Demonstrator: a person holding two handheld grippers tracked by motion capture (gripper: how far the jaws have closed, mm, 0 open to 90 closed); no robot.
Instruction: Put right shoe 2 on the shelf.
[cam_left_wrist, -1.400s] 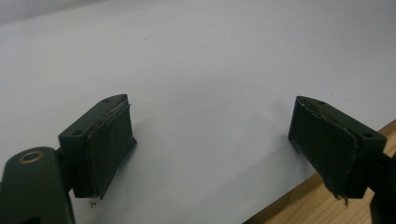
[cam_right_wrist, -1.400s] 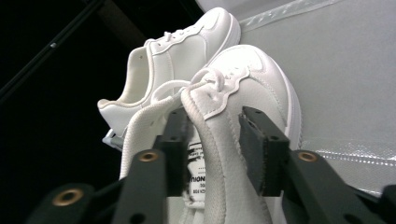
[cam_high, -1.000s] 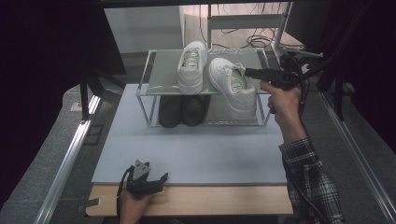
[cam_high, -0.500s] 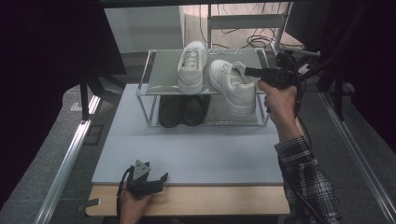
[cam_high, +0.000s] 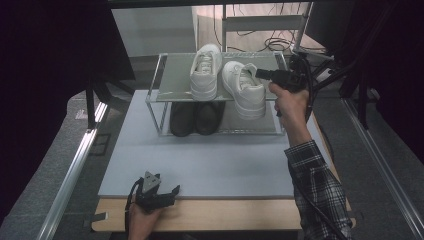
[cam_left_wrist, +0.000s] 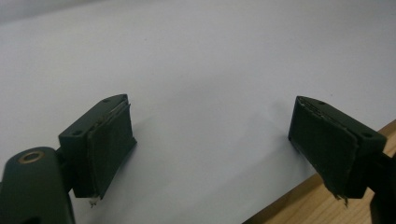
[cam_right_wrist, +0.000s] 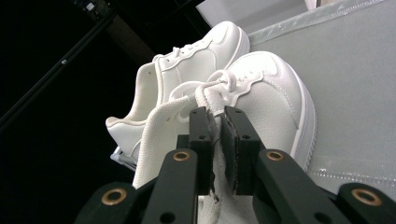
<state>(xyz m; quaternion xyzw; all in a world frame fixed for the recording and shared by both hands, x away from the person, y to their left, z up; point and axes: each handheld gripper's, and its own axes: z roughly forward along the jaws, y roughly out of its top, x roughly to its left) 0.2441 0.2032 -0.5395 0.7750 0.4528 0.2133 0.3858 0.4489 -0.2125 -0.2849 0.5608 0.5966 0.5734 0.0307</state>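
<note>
A pair of white sneakers stands on the top shelf of a wire rack (cam_high: 172, 82). My right gripper (cam_high: 258, 75) reaches in from the right. Its jaws have just been closing and are shut on the tongue and lace area of the right white sneaker (cam_high: 246, 95). The right gripper view shows the pads (cam_right_wrist: 232, 140) pinching white fabric of that sneaker (cam_right_wrist: 271, 102), with the other white sneaker (cam_right_wrist: 205, 51) behind it. That sneaker (cam_high: 205, 72) stands straight beside the held one. My left gripper (cam_high: 159, 191) rests at the table's front edge, open, its jaws (cam_left_wrist: 212, 140) wide over the bare mat.
A pair of black shoes (cam_high: 195, 117) sits on the rack's lower shelf. The rack stands at the back of a pale grey mat (cam_high: 210, 160) on a wooden table (cam_high: 225, 215). Metal rails run along both sides, and cables and frame legs lie behind the rack.
The right gripper moved slightly left into the right white sneaker and its jaws closed on the tongue. The left gripper has not moved.
</note>
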